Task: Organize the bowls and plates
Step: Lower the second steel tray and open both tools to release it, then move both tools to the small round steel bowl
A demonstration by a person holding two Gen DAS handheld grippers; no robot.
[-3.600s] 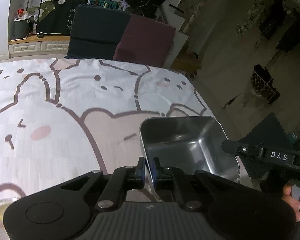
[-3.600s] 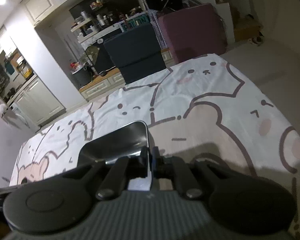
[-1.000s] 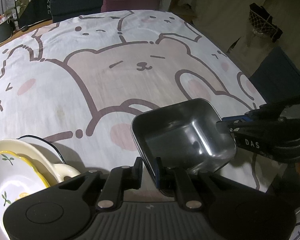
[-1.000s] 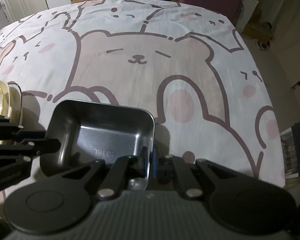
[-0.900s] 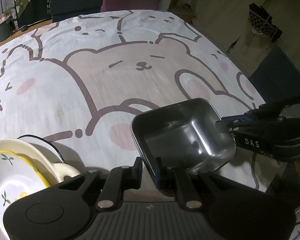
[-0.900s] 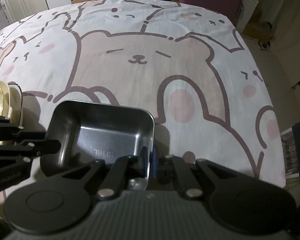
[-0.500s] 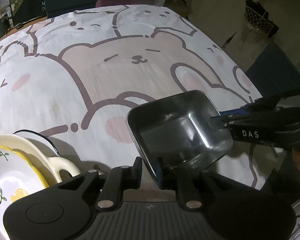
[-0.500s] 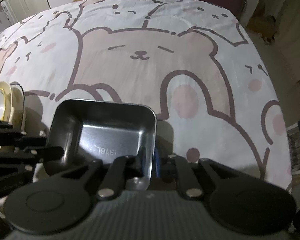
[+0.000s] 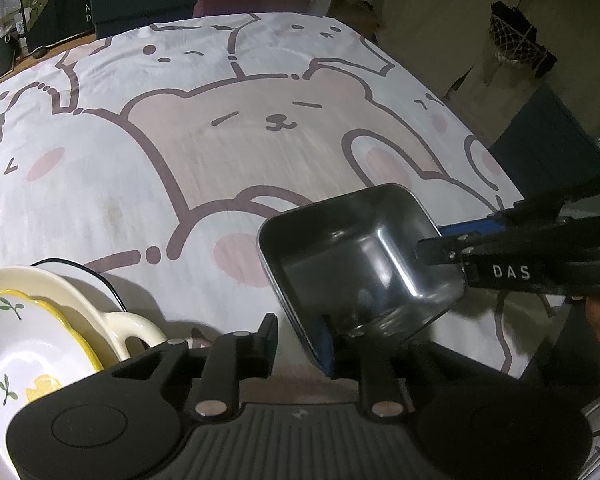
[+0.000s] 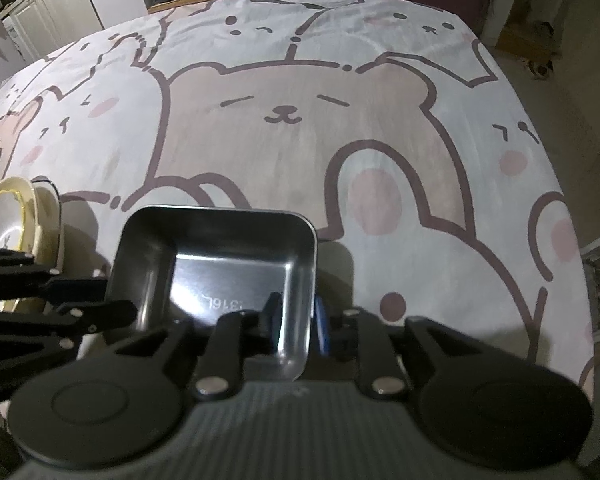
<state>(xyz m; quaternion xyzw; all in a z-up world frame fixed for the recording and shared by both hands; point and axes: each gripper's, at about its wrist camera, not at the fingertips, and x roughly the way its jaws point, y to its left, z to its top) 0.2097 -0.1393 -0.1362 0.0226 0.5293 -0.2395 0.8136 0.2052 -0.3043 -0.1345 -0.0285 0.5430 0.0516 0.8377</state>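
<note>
Both jaws are opening — left gripper point(image 9: 298, 334) and right gripper point(image 10: 296, 326) each straddle the steel tray point(image 10: 228, 256) rim; "DAS" on right gripper, "316L" in tray.

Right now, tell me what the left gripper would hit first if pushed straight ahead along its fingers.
The left gripper, jaws opening, straddles the steel tray's near rim, so it would likely meet that wall first, then the tablecloth beneath; depth is unclear.

Black gripper point(image 9: 300, 334) with blue pads, silver screws, white "DAS" lettering
</note>
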